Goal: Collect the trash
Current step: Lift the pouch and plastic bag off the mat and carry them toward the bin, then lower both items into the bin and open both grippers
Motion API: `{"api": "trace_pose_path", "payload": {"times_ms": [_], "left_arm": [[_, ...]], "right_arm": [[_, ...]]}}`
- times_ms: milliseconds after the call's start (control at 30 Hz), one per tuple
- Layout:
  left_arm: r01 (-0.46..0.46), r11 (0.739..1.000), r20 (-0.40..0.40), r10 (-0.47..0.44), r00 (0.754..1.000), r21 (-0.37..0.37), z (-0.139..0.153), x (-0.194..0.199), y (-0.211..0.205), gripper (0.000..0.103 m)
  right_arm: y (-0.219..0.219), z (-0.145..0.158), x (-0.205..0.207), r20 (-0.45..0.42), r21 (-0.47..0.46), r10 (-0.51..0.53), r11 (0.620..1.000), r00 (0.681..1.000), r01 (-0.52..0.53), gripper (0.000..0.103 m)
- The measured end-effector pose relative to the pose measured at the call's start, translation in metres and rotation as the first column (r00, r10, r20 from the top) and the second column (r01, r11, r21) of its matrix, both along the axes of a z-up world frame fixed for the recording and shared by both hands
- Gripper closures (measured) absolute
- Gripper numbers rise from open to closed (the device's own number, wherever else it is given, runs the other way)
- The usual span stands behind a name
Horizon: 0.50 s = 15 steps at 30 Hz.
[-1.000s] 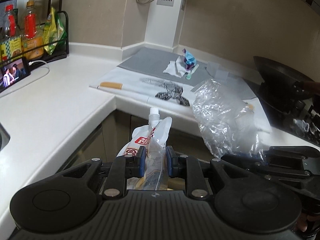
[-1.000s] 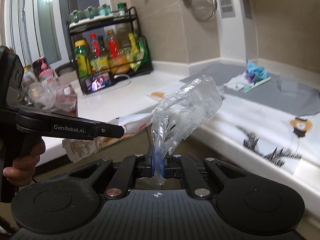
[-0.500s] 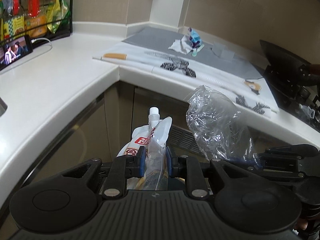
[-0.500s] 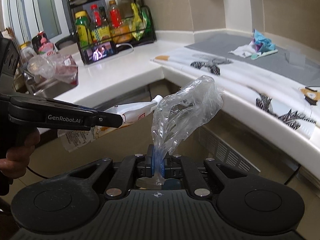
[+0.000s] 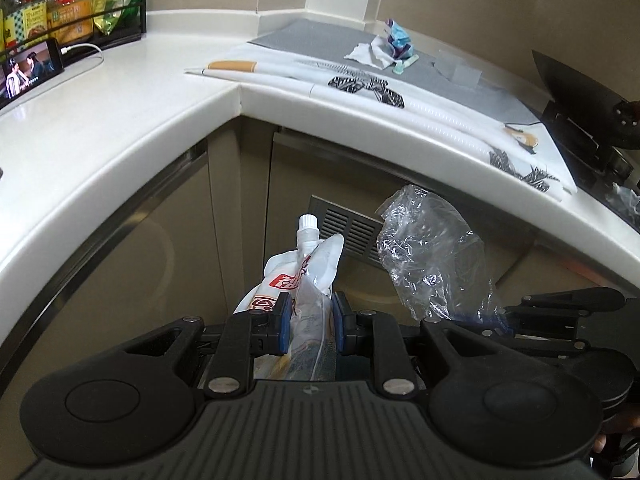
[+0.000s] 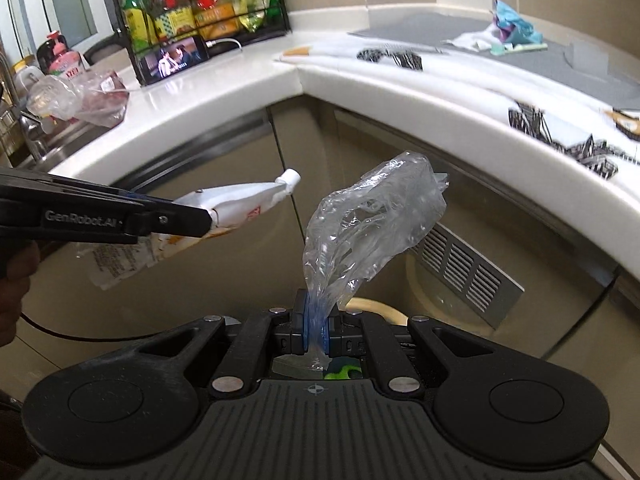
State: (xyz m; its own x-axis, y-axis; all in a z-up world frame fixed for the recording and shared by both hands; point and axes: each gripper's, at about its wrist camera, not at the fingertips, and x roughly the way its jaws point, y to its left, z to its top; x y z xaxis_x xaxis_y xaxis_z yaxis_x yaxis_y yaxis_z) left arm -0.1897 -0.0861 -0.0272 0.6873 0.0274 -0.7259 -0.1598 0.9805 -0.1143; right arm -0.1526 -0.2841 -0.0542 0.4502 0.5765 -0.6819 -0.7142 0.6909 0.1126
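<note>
Clear plastic bag (image 6: 372, 224) pinched in right gripper (image 6: 316, 330), white spout pouch (image 5: 298, 284) clamped in left gripper (image 5: 308, 328), both at frame centre, now sunk below counter (image 5: 120, 128) w/ cabinets ahead, prob. heading to bin.

We are looking at a kitchen corner where a white countertop (image 5: 120, 128) is bending around beige cabinet doors (image 5: 132, 280), one carrying a slatted metal vent (image 6: 464, 268). Beige wall tiles (image 5: 460, 4) are rising behind, a grey mat (image 5: 304, 36) is lying in the corner, a black wire rack (image 6: 200, 12) is holding bottles, and daylight is coming through a window (image 6: 60, 4) at the left
</note>
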Motion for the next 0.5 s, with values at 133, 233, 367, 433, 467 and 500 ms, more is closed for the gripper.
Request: {"api": "trace_pose_path", "payload": {"times_ms": [133,233,367,433,467,500], "left_arm": [[0.002,1.0,-0.018,-0.002,1.0,-0.004,-0.007,0.003,0.001,0.08],[0.007,1.0,-0.032,-0.007,0.999,-0.01,-0.012,0.005,0.002,0.08],[0.022,1.0,-0.045,-0.022,0.999,-0.013,-0.021,0.008,0.001,0.08],[0.021,1.0,-0.055,-0.022,0.998,-0.015,-0.025,0.01,0.001,0.08],[0.022,1.0,-0.059,-0.023,0.998,-0.018,-0.027,0.011,0.001,0.08],[0.023,1.0,-0.063,-0.024,0.998,-0.019,-0.029,0.011,0.001,0.08]], "right_arm": [[0.002,-0.01,0.003,-0.013,-0.017,-0.002,1.0,1.0,0.002,0.096],[0.004,-0.016,0.005,-0.021,-0.029,0.003,1.0,1.0,-0.003,0.096],[0.007,-0.025,0.008,-0.031,-0.041,0.008,0.999,0.999,-0.01,0.096],[0.009,-0.029,0.009,-0.035,-0.046,0.011,0.999,0.999,-0.013,0.096],[0.01,-0.03,0.01,-0.035,-0.05,0.012,0.999,0.999,-0.013,0.096],[0.01,-0.032,0.011,-0.036,-0.053,0.012,0.999,0.999,-0.014,0.096]]}}
